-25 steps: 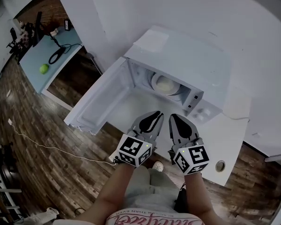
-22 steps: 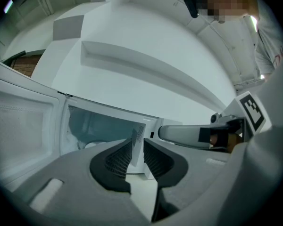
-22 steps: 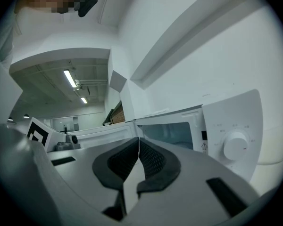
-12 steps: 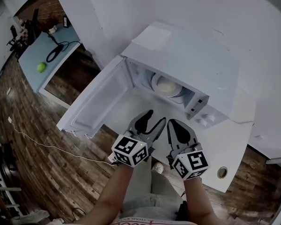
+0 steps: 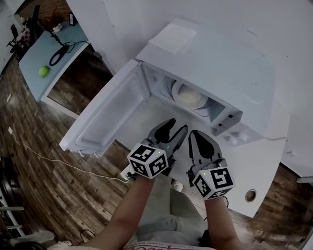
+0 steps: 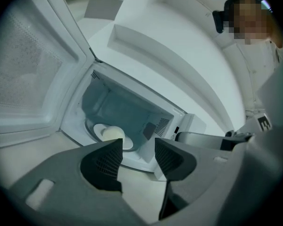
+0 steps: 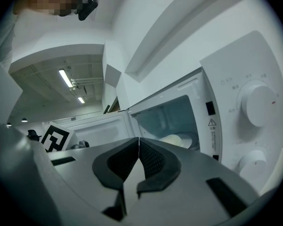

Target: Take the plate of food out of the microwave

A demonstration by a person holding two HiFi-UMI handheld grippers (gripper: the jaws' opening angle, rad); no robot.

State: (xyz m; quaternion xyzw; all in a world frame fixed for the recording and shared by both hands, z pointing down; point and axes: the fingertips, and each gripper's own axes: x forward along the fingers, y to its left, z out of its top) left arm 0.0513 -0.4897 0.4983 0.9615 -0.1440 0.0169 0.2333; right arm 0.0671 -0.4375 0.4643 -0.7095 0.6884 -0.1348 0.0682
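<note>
Microwave [image 5: 219, 72] stood on white tabletop [image 5: 258, 163], door [image 5: 107, 119] swung wide. Plate of food [image 5: 190, 95] sat inside the cavity, touched by neither tool. Left tool [image 6: 138, 150] hovered before the opening, jaws apart, nothing between them. Right tool [image 7: 138, 145] was just beside it, jaws together, empty.

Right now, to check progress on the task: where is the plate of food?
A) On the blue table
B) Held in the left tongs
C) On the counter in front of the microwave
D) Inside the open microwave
D: the plate of food sits inside the microwave, whose door stands open; the left tongs and right tongs are both clear of it.
</note>
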